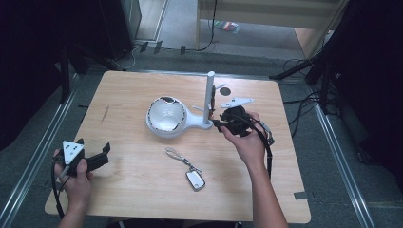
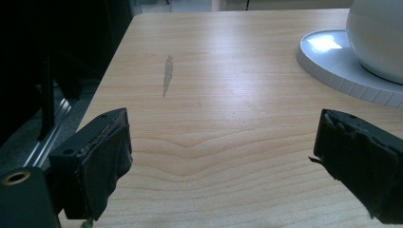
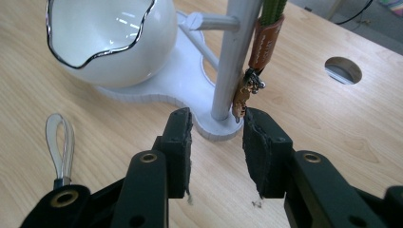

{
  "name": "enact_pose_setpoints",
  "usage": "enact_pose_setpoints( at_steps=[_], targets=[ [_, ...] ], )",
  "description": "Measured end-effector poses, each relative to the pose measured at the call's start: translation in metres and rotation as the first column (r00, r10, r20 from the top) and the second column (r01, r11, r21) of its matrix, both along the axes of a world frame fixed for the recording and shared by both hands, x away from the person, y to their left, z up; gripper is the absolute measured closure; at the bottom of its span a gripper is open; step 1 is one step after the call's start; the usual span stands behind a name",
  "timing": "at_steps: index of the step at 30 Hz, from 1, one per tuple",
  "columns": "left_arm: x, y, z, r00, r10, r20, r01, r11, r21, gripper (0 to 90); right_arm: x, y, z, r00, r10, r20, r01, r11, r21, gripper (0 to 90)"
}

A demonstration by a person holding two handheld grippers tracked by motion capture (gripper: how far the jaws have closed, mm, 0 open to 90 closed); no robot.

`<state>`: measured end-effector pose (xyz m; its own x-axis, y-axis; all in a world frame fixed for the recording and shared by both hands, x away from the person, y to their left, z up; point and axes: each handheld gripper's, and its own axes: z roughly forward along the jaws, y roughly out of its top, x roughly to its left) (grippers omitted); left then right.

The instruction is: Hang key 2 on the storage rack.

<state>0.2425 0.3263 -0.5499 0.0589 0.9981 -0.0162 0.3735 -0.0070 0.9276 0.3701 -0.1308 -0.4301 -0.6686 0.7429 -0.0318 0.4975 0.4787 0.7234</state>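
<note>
The right hand-held gripper has its jaws a little apart, empty, at the stand where the strap hangs; a push could tip the stand, mid-bench

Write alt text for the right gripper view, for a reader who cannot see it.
The right gripper, its black jaws apart around nothing, points at the white plastic stand post, where an orange strap keychain hangs. Left stands a white bowl with wavy dark rim; a clear cord loop lies on the pale wooden table.

Brown-and-green strap with metal clasp, hanging upright against white stand post.
</note>
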Motion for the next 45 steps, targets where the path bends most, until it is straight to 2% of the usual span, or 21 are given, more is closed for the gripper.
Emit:
enact_pose_setpoints(
  at_steps=[4, 8, 17, 23, 27, 35, 40, 45],
  targets=[
    [0.000, 0.001, 0.000, 1.0000, 0.000, 0.003, 0.000, 1.0000, -0.006, 5.5, -0.001, 0.005, -0.001, 0.9994, 0.017, -0.030, -0.018, 0.999, -0.045, 64.0],
    [0.000, 0.000, 0.000, 1.0000, 0.000, 0.004, 0.000, 1.0000, -0.005, 5.5, -0.001, 0.007, -0.004, 0.9982, 0.031, -0.052, -0.034, 0.997, -0.069, 63.9],
    [0.001, 0.000, 0.000, 1.0000, 0.001, -0.005, -0.001, 1.0000, 0.002, 5.5, -0.004, 0.013, -0.006, 0.9966, 0.064, -0.052, -0.069, 0.993, -0.098, 64.5],
    [0.000, 0.000, 0.000, 1.0000, 0.000, 0.002, 0.000, 1.0000, -0.006, 5.5, -0.007, 0.020, -0.010, 0.9931, 0.102, -0.058, -0.109, 0.984, -0.144, 63.9],
    [0.001, 0.000, 0.000, 1.0000, 0.001, 0.000, -0.001, 1.0000, -0.005, 5.5, -0.010, 0.024, -0.013, 0.9917, 0.106, -0.073, -0.115, 0.983, -0.140, 63.8],
    [0.001, 0.000, 0.000, 1.0000, -0.001, -0.005, 0.001, 1.0000, 0.001, 5.4, -0.013, 0.032, -0.019, 0.9888, 0.123, -0.085, -0.135, 0.977, -0.163, 63.0],
    [0.001, 0.000, 0.000, 1.0000, -0.001, -0.004, 0.001, 1.0000, 0.002, 5.5, -0.016, 0.039, -0.022, 0.9848, 0.146, -0.094, -0.161, 0.969, -0.189, 62.6],
    [0.001, 0.000, 0.000, 1.0000, -0.002, -0.005, 0.002, 1.0000, 0.005, 5.5, -0.020, 0.045, -0.026, 0.9804, 0.162, -0.111, -0.182, 0.964, -0.192, 62.1]
  ],
)
